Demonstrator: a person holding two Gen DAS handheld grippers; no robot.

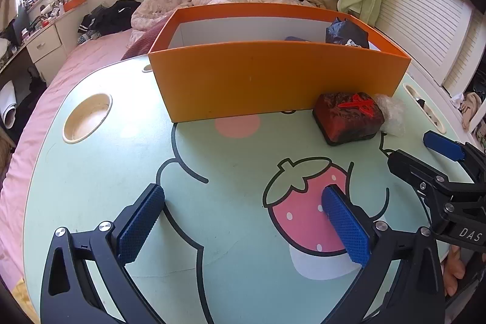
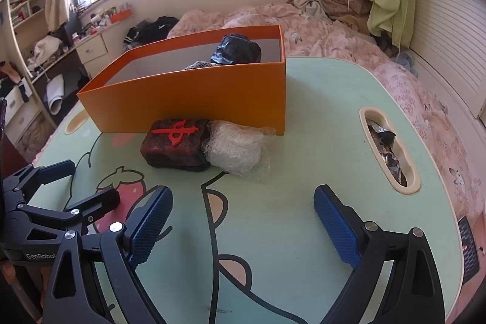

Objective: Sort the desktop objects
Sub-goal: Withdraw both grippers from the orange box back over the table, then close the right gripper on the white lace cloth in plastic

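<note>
My right gripper, jaws wide and empty, sits nearer the dark block and plastic wad, both upper-centre, against the orange box.

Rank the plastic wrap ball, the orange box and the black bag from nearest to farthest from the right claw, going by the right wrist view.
From the right claw:
1. Plastic wrap ball, on the table just ahead, touching the dark block.
2. Orange box, behind the ball.
3. Black bag, inside the box at its far right end.
</note>
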